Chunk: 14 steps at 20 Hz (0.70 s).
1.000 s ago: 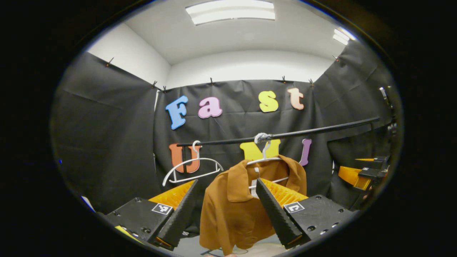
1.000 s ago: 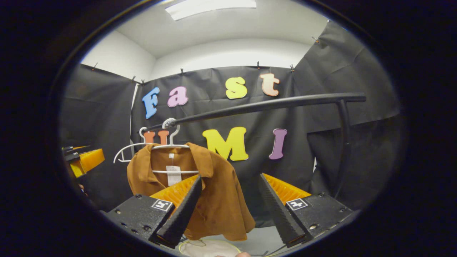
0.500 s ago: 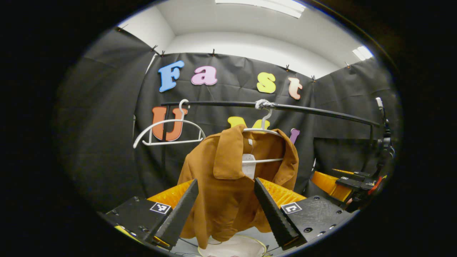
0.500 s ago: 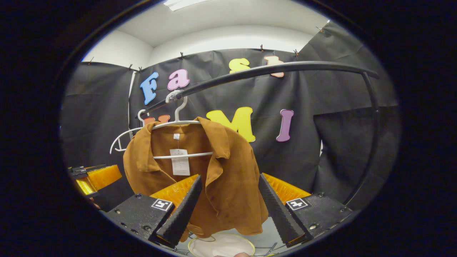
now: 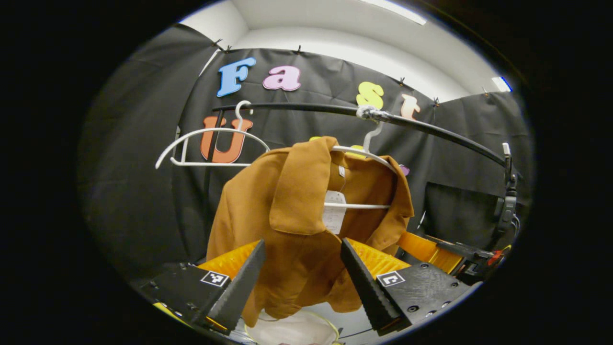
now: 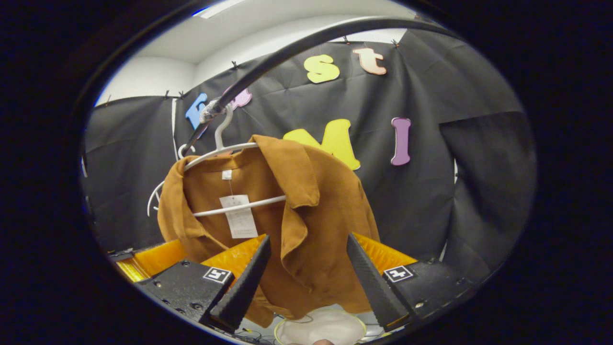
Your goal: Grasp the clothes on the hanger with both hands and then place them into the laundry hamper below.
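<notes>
Step 1, approach: I bracket the brown shirt (image 5: 287,230) with left gripper (image 5: 299,278) and right gripper (image 6: 306,275), both spread wide, holding nothing; next, I judge, pinch cloth.

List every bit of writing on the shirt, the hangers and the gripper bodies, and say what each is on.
paper tag hanging inside the brown shirt: printed, too small to read.
neck label at the collar: too small to read.
square stickers at the bottom of both views: black-and-white coded patterns, no words.
white hangers: no writing visible.
</notes>
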Each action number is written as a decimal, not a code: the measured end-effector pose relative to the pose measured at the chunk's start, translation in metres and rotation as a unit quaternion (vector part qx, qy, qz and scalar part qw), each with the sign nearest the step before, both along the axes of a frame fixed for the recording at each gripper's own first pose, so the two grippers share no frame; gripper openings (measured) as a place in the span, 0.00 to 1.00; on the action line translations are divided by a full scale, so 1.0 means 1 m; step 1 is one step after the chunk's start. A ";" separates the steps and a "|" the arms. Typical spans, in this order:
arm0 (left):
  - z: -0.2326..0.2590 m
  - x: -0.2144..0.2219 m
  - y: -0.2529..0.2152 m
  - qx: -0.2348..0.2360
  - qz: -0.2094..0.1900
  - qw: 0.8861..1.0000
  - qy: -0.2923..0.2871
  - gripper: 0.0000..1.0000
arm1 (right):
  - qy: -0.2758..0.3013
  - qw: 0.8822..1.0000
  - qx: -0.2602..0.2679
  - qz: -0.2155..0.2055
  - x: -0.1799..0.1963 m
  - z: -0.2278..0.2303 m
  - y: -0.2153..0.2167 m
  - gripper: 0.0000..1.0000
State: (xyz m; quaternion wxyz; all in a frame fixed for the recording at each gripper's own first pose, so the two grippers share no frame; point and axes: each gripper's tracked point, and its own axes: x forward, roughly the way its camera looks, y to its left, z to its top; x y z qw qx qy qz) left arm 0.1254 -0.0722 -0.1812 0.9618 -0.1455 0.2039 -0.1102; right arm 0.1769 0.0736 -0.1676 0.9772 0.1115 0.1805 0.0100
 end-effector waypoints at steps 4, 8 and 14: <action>-0.010 0.020 -0.012 -0.005 0.033 0.999 0.017 1.00 | 0.009 0.999 0.032 0.023 0.026 -0.009 0.002 0.99; -0.029 0.042 -0.013 -0.002 0.075 0.996 0.040 0.96 | 0.019 0.998 0.043 0.030 0.050 -0.020 0.000 1.00; -0.041 0.068 -0.005 0.005 0.121 0.991 0.047 0.96 | 0.029 0.998 0.045 0.035 0.072 -0.030 0.007 1.00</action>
